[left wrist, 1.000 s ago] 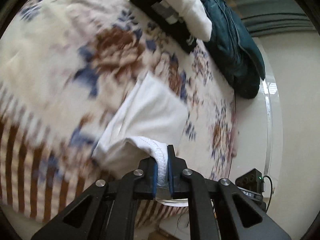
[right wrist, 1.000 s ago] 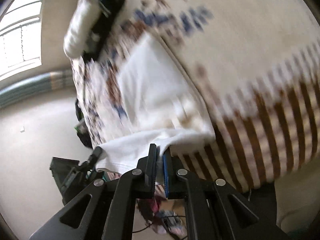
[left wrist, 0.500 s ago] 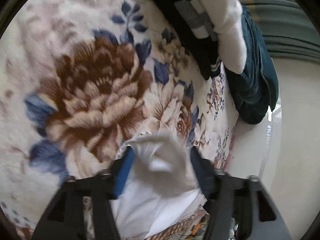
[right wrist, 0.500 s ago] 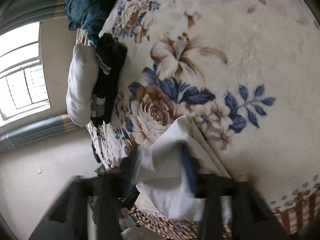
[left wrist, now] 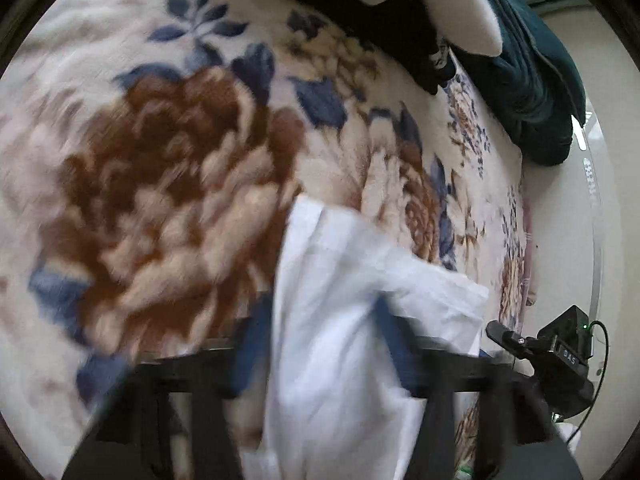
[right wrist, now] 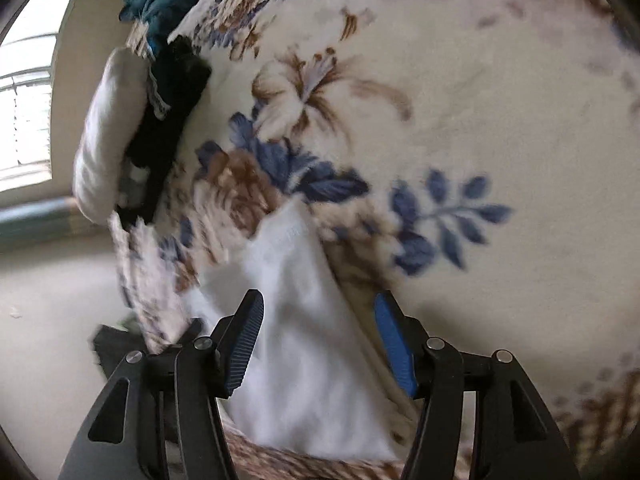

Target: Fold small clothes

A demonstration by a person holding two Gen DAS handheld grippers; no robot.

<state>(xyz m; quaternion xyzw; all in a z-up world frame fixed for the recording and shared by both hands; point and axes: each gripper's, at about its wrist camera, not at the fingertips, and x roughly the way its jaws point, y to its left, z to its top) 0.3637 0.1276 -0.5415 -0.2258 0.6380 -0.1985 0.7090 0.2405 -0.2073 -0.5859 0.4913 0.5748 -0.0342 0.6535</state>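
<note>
A small white garment (left wrist: 344, 320) lies folded over on the floral blanket (left wrist: 168, 184). It also shows in the right wrist view (right wrist: 304, 344), near the bed's edge. My left gripper (left wrist: 320, 344) is open, its blurred blue-padded fingers spread either side of the cloth. My right gripper (right wrist: 320, 340) is open too, with the white cloth lying loose between its fingers (right wrist: 244, 344). Neither gripper holds the garment.
A pile of clothes lies at the far side: a black garment (left wrist: 360, 12), a white one (left wrist: 460, 8) and a dark teal one (left wrist: 536, 80). The same pile shows in the right wrist view (right wrist: 120, 132). A black device (left wrist: 560, 360) stands beyond the bed's edge.
Both grippers were shut on the white garment's edge and carried it over the blanket. They have opened and let it go. The cloth now lies folded over itself.
</note>
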